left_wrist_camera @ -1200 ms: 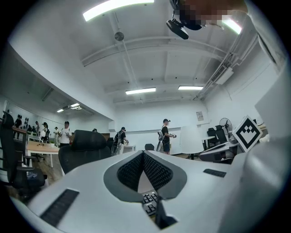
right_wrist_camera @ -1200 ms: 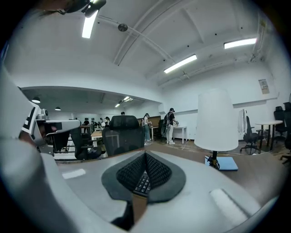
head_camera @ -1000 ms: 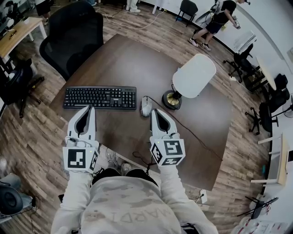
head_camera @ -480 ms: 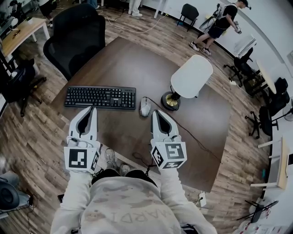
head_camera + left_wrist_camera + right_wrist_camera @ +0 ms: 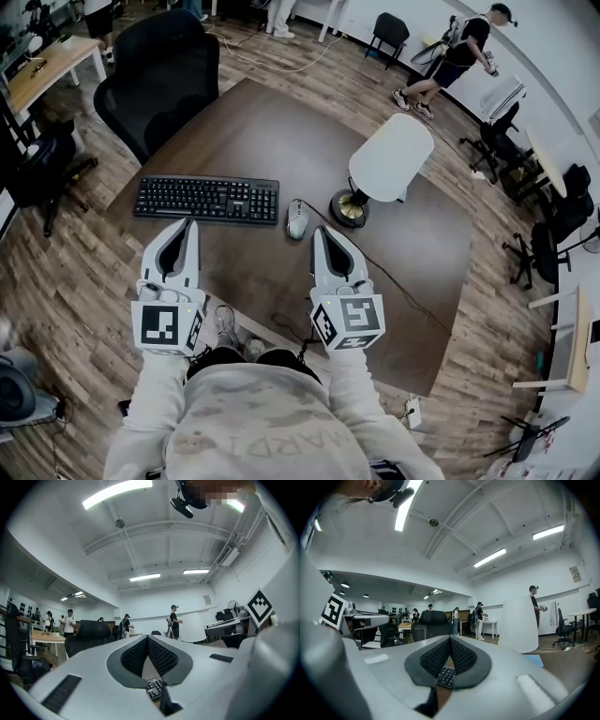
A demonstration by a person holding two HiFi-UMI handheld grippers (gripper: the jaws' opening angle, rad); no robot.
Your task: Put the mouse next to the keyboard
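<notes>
A black keyboard (image 5: 206, 199) lies on the dark wooden table (image 5: 272, 131). A white mouse (image 5: 297, 221) sits just off the keyboard's right end, with a small gap between them. My right gripper (image 5: 317, 231) hovers just short of the mouse, slightly to its right, shut and empty. My left gripper (image 5: 190, 223) is held over the table's front part, its tips just short of the keyboard's front edge, also shut and empty. In the left gripper view the jaws (image 5: 147, 637) meet, and keyboard keys (image 5: 153, 689) show below them. The right gripper view shows the same (image 5: 450, 638), with keys (image 5: 446, 677) underneath.
A desk lamp with a white shade (image 5: 391, 157) and a brass base (image 5: 349, 208) stands right of the mouse, and its cord (image 5: 375, 262) runs to the table's front right. A black office chair (image 5: 159, 66) stands behind the table. People stand far back.
The right gripper has risen a little and both have shifted only slightly. Both stay shut. The mouse and keyboard have not moved.
</notes>
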